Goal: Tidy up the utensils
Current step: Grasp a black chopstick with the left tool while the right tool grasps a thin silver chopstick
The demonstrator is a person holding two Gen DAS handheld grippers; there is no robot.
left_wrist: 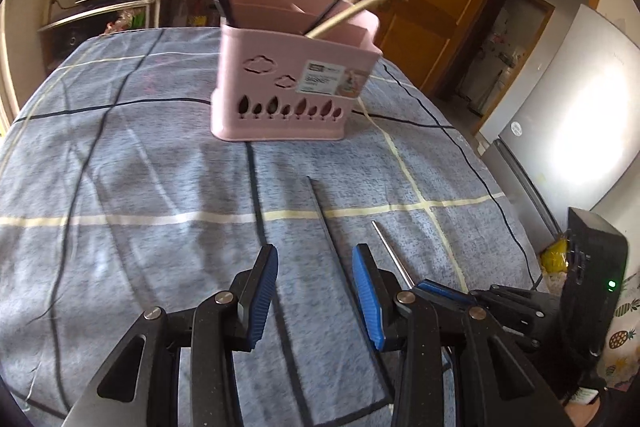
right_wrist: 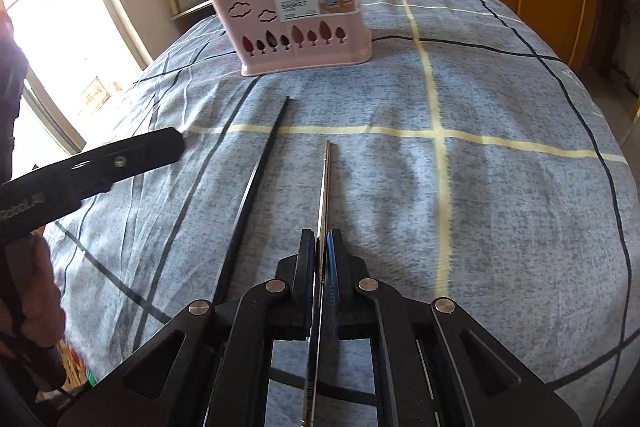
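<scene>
On the tabletop [right_wrist: 500, 187], a pink basket [right_wrist: 296, 23] (cloud and tree cutouts) stands far, holding chopsticks. A black chopstick [right_wrist: 256, 187] lies nearer. The right gripper [right_wrist: 320, 247] clamps a thin silver chopstick [right_wrist: 325, 183]; the left gripper [left_wrist: 316, 259] is apart.

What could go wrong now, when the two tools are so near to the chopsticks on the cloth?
The right tool pinches the metal chopstick near one end, so it may swing or slip when lifted. The open left tool straddles the black chopstick and may snag the cloth. Both tools are close and could collide.
</scene>
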